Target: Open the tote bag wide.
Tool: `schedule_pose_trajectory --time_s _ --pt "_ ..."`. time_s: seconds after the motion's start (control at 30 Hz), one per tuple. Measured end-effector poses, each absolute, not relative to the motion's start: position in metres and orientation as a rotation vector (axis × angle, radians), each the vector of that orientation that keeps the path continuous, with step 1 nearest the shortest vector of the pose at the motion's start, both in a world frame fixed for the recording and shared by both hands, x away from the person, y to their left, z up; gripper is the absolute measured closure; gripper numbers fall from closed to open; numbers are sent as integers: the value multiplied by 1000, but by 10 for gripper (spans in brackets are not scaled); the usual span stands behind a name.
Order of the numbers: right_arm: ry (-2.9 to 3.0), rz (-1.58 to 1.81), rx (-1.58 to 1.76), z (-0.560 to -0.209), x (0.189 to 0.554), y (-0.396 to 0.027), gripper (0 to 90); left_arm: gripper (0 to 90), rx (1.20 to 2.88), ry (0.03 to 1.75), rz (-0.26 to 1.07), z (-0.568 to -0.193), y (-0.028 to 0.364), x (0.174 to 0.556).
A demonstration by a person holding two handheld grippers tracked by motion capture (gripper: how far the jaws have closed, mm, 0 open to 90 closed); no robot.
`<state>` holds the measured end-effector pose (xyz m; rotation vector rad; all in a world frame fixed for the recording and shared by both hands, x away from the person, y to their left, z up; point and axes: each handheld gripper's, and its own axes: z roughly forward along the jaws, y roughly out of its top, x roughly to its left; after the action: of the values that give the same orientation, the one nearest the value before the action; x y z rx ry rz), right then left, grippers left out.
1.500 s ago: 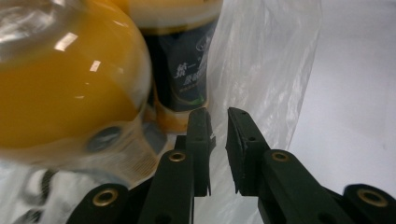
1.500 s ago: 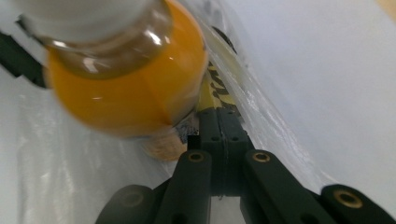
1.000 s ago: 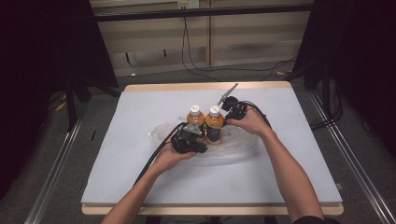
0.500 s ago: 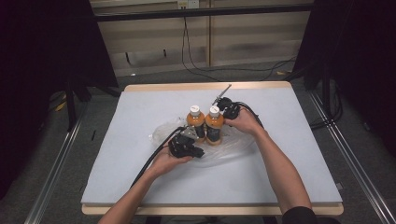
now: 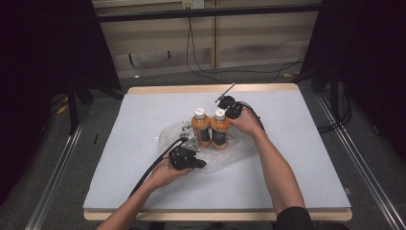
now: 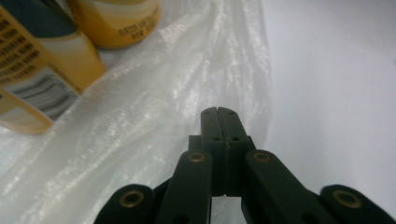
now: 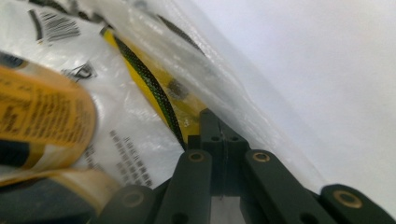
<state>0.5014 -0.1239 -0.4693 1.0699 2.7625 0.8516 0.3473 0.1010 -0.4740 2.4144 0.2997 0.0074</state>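
Note:
Two orange bottles with white caps, one beside the other, stand upright on a crumpled clear plastic bag at the table's middle. My left gripper lies low at the bag's near-left side. Its jaws are shut on the film, with a bottle's label to the upper left. My right gripper sits just behind the right bottle. Its jaws are shut where a fold of the printed bag meets them, next to a blurred bottle.
The table has a pale grey mat with wide bare areas left and right of the bag. A wooden edge runs along the far side. Black cables lie on the floor behind, and metal rails flank the table.
My left gripper has drawn back toward the person, and the bag's near side has spread with it. My right gripper has shifted slightly left, closer behind the right bottle.

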Motion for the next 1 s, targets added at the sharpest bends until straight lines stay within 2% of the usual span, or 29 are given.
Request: schedule_pose_trajectory --time_s 0.27,0.4,0.47,0.53,0.77,1.0 --pt "2682 837 1107 -471 509 -121 900 900 2402 283 -66 -475 106 343" --pt "2654 834 1132 -471 512 -119 900 900 2423 256 -36 -473 106 338" --pt "2649 830 1121 -471 514 -120 900 900 2430 241 -82 -473 106 338" --pt "2633 832 1140 -472 515 -120 900 900 2408 246 -47 -475 105 335" --pt "2598 810 1167 -472 519 -118 900 900 2450 227 -88 -471 106 333" --pt "2610 859 1169 -469 513 -120 900 900 2363 276 -139 -477 110 335"
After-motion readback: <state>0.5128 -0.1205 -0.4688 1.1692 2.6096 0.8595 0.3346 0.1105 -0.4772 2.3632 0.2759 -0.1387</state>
